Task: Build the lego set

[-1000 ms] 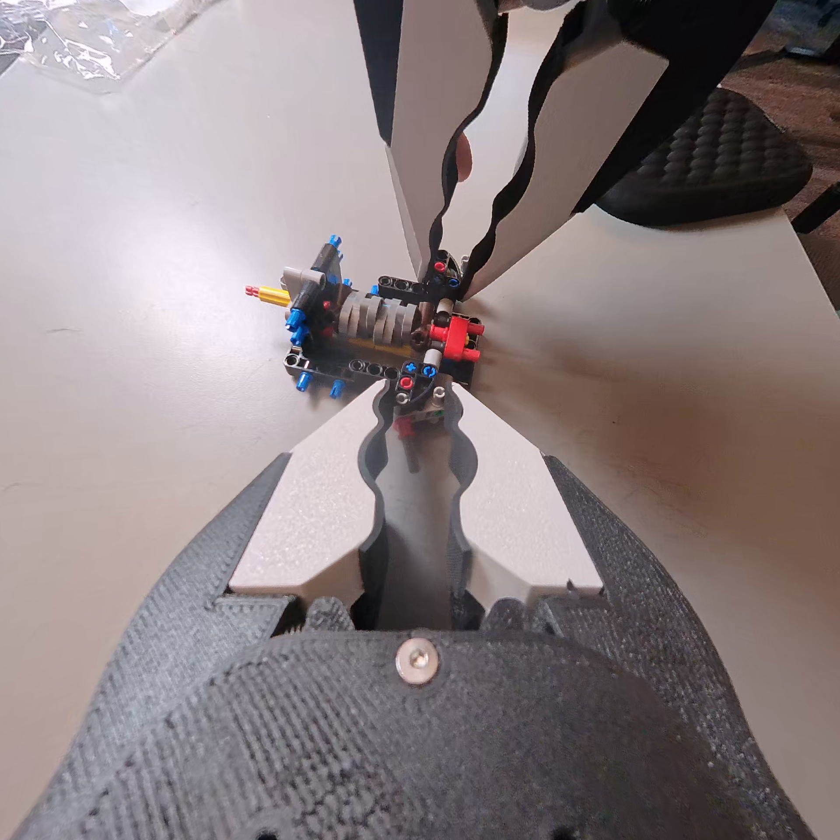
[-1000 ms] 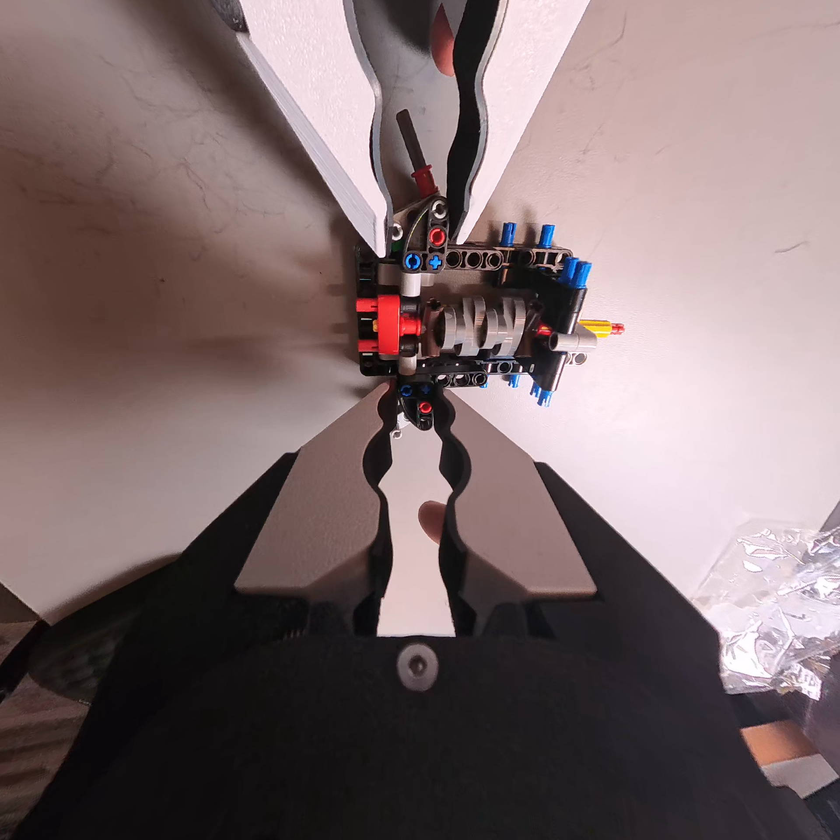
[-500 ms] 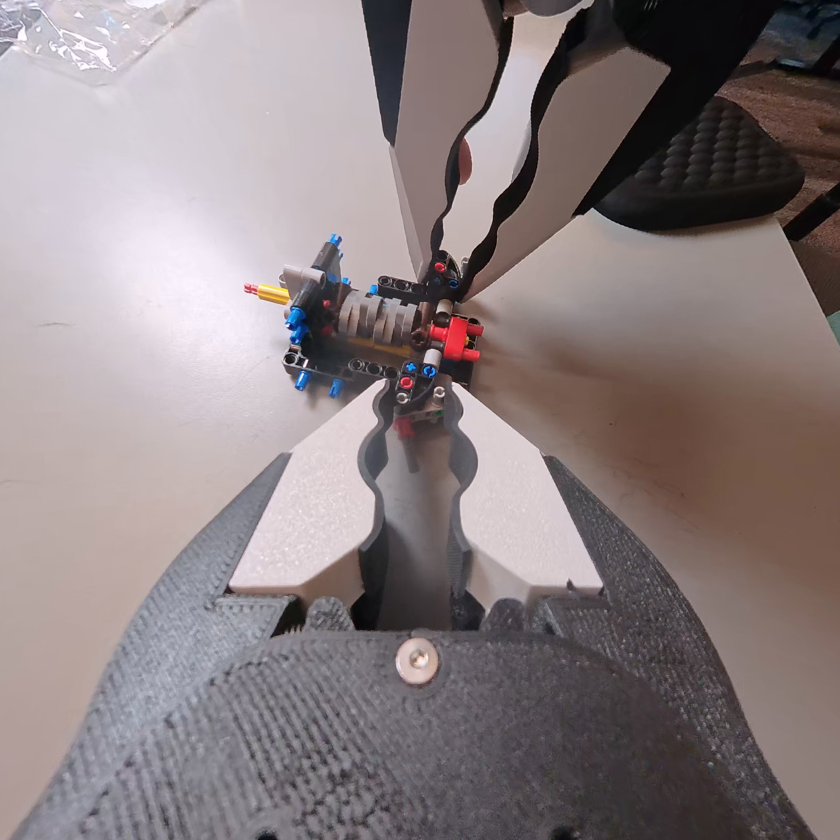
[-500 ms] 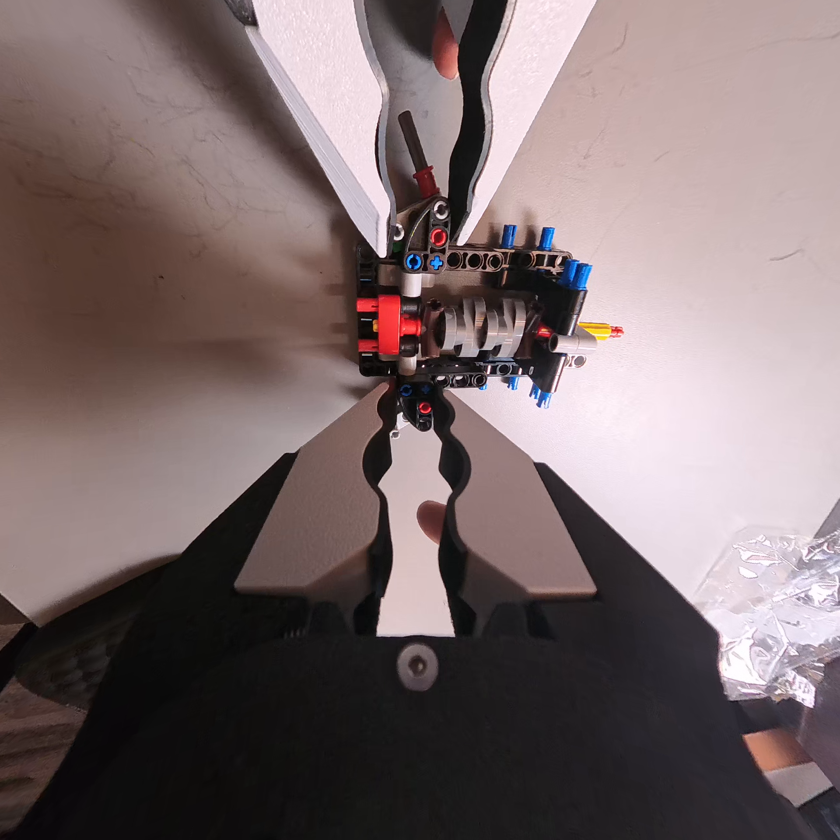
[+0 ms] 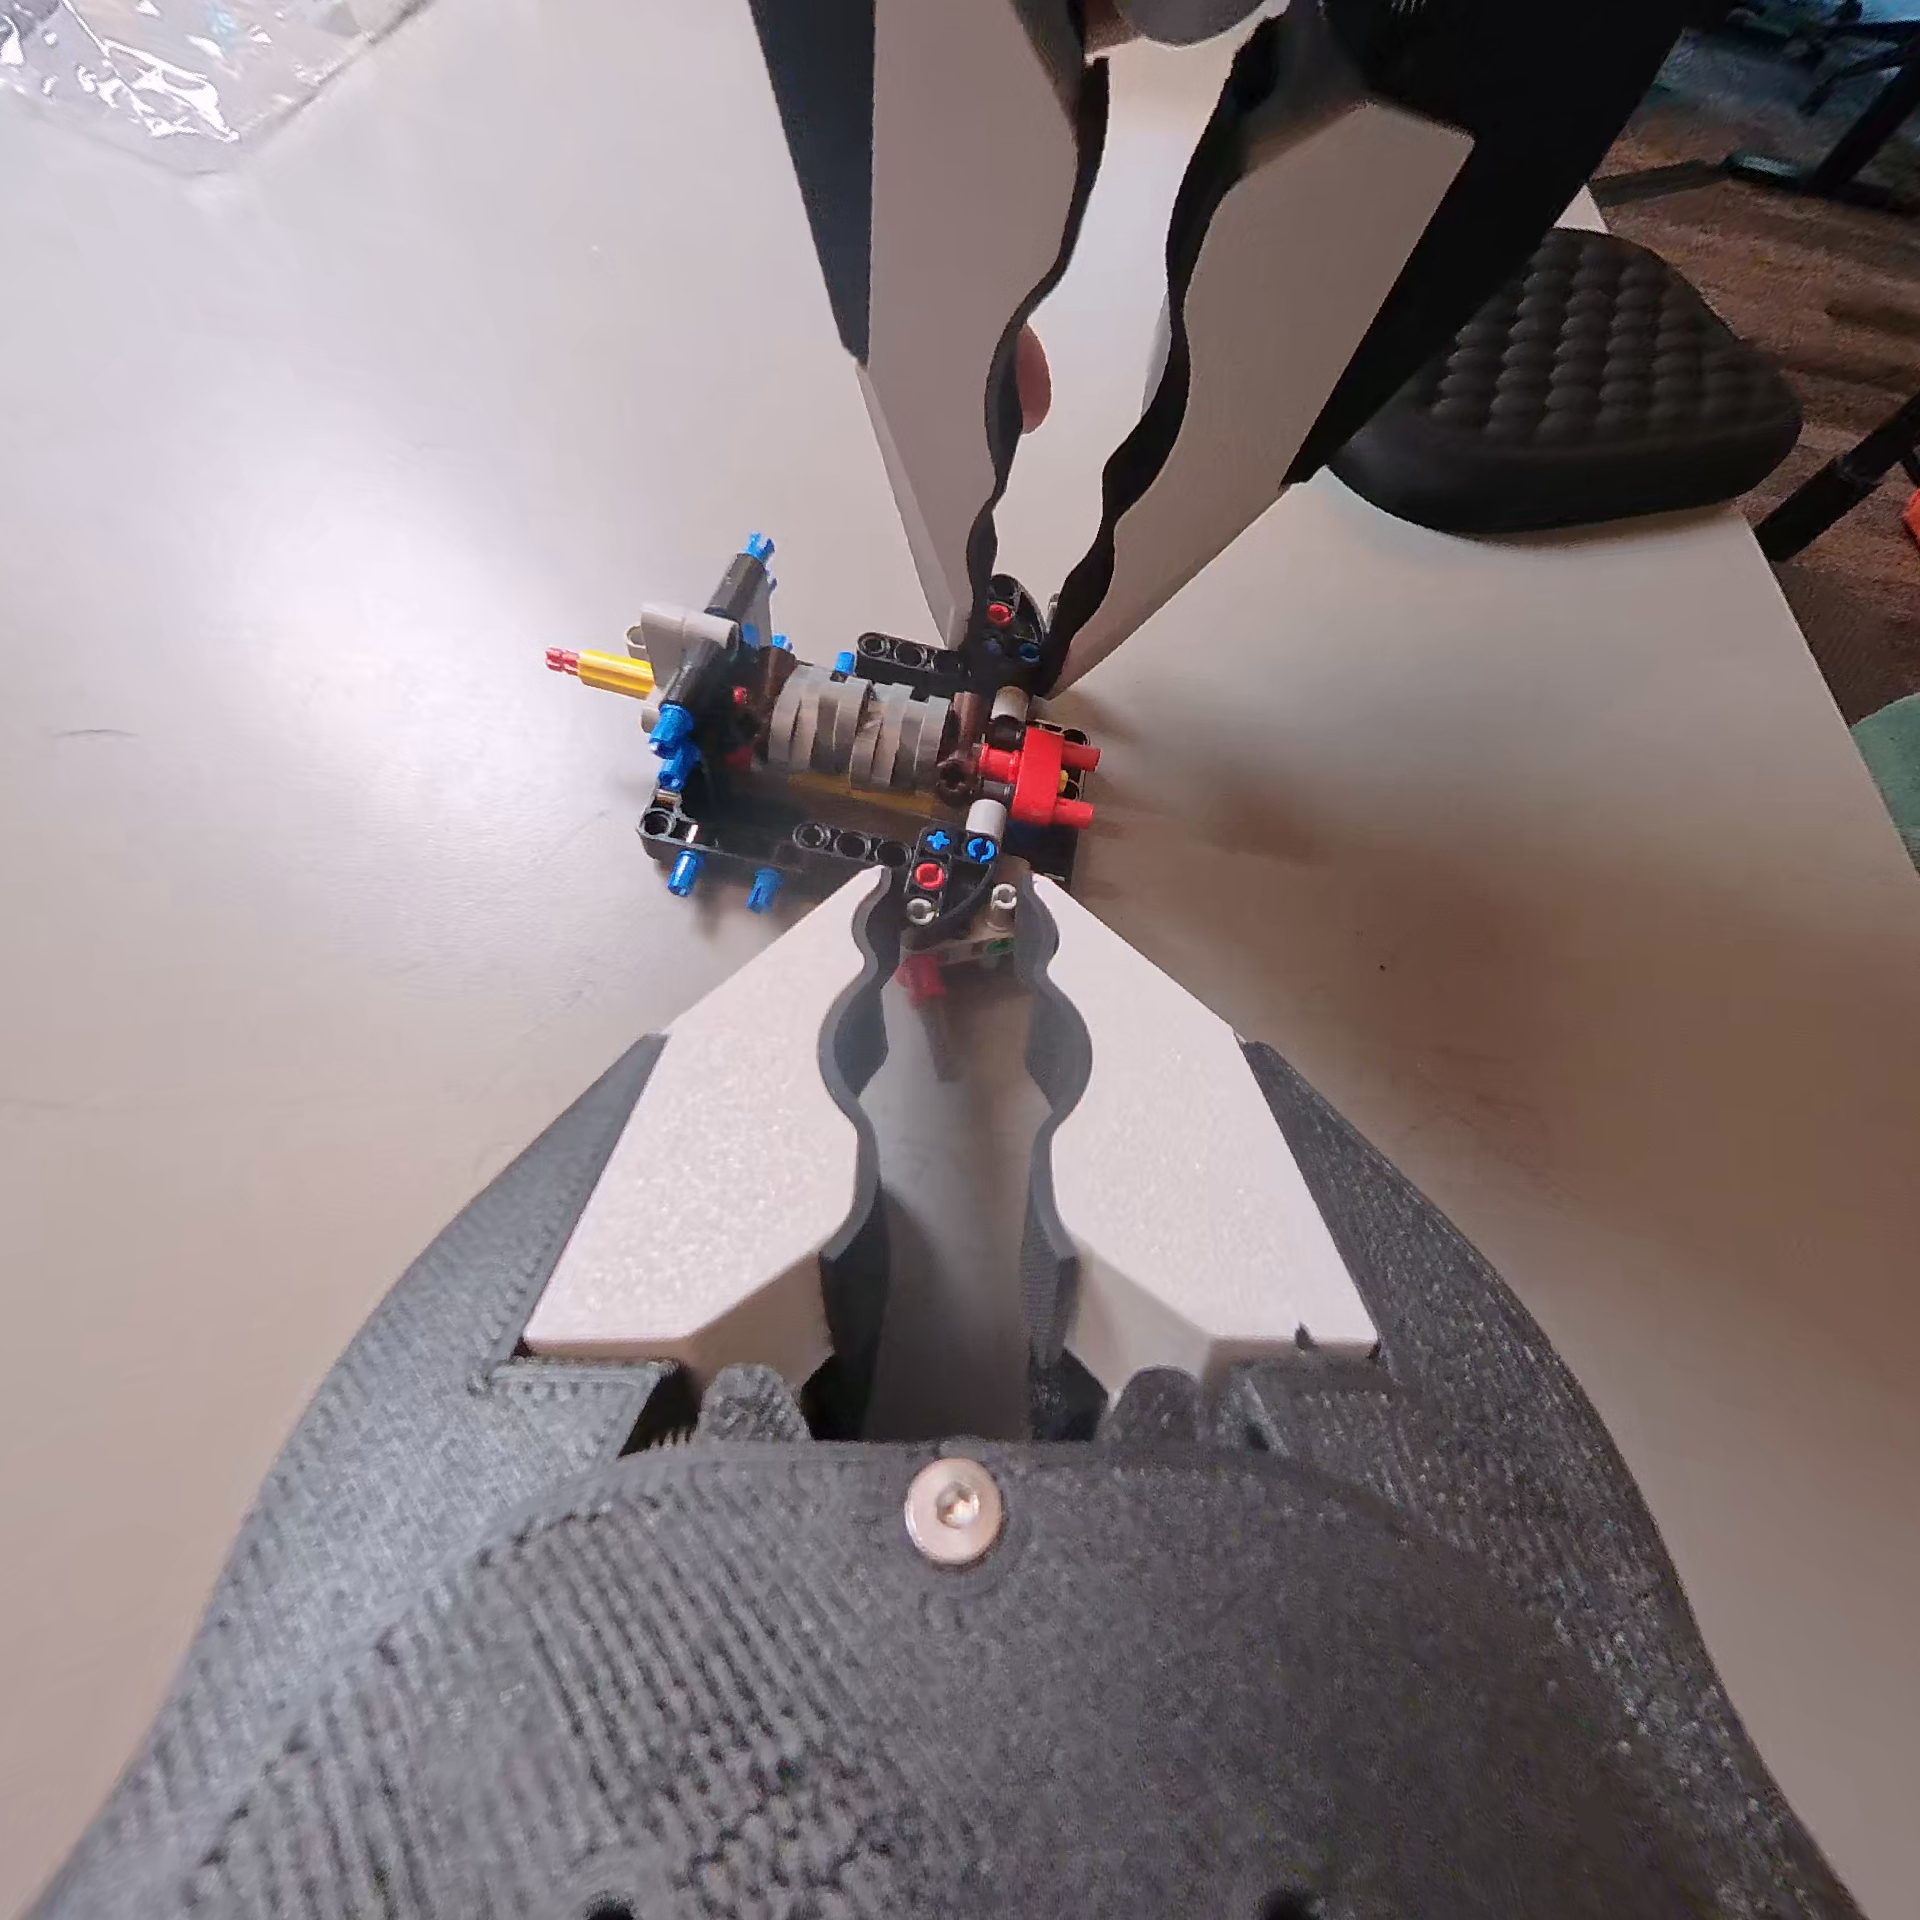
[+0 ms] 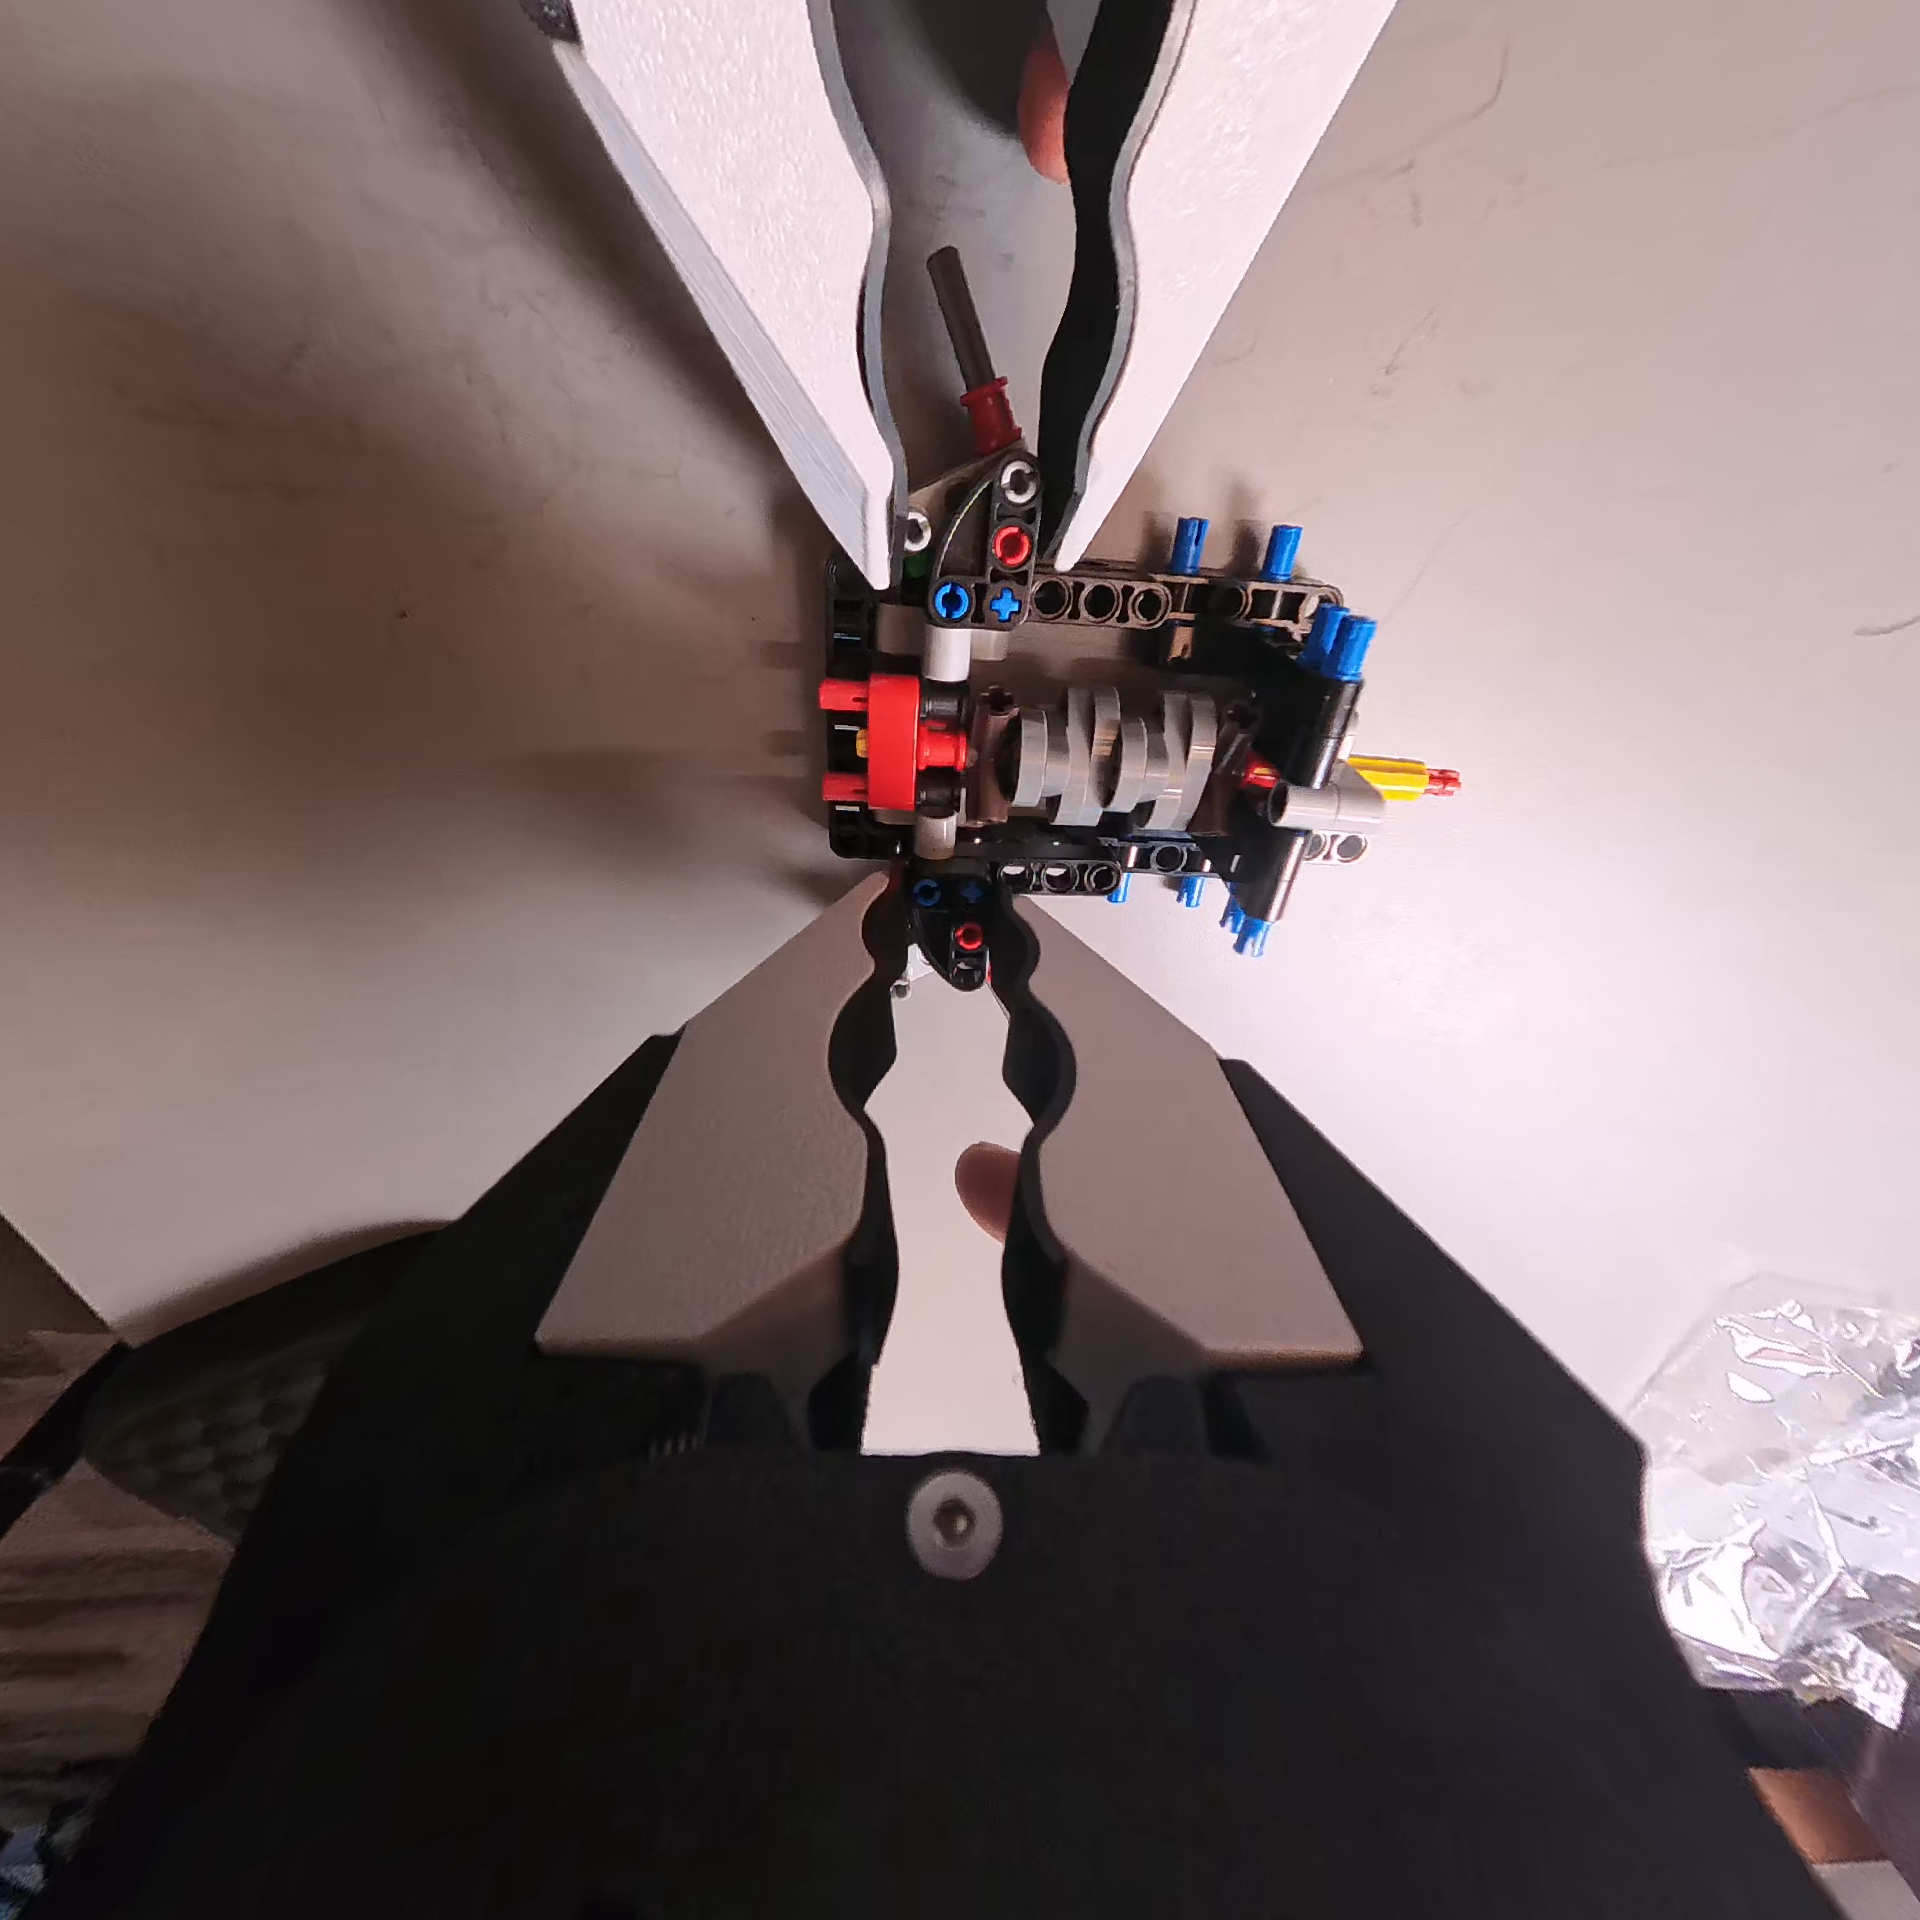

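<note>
Lego assembly (image 5: 862,743): a small black-framed build that sits flat on the table, in the middle of both views, between the 2 grippers.
Core: a stack of grey ribbed discs (image 6: 1117,758) runs along the frame's long axis.
Ends: a red round piece (image 6: 894,740) caps one end; a yellow axle with a red tip (image 5: 608,667) sticks out of the other.
Pins: blue pins (image 6: 1236,551) stand out along both long sides and at the yellow end.
Left gripper (image 5: 951,904): its pale fingers are drawn in narrow around a black curved beam (image 5: 940,878) on its side of the frame, near the red end; the tips touch the beam's sides.
Axle: a dark axle with a red collar (image 6: 971,348) projects from that beam back between the left fingers (best seen in the right wrist view).
Right gripper (image 6: 951,935): likewise closed in tight on the matching black curved beam (image 6: 961,940) on the opposite side, so the 2 tools face each other across the build.
Fingertip: a person's fingertip (image 6: 987,1184) shows in the gap behind the right fingers.
Table (image 5: 312,416): plain off-white, with soft shadows beside the red end.
Plastic bag (image 6: 1797,1496): crinkled clear wrap lies well apart from the build, at the table edge.
Chair (image 5: 1579,395): a black textured seat shows beyond the table edge.
</note>
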Action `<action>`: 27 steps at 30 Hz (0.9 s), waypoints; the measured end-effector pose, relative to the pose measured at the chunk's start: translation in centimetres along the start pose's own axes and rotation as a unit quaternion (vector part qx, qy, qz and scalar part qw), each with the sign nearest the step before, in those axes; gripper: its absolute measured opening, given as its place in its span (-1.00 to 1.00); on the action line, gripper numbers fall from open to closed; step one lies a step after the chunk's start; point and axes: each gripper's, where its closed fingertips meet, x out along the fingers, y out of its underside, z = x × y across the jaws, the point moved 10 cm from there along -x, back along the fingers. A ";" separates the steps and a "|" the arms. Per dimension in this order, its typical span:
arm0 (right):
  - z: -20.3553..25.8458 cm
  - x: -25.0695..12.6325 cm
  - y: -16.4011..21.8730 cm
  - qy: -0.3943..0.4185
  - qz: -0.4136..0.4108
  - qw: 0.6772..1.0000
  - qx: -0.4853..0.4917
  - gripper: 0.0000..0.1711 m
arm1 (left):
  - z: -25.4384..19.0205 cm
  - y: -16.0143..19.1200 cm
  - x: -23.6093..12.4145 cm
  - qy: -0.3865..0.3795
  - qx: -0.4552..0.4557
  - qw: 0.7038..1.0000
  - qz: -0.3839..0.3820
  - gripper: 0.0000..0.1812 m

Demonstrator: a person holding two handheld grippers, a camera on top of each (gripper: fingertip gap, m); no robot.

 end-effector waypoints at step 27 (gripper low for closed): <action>-1.3 -3.2 3.5 -0.015 -0.157 0.986 0.059 -0.60 | 0.7 0.1 -0.1 0.014 0.002 1.000 0.008 -0.78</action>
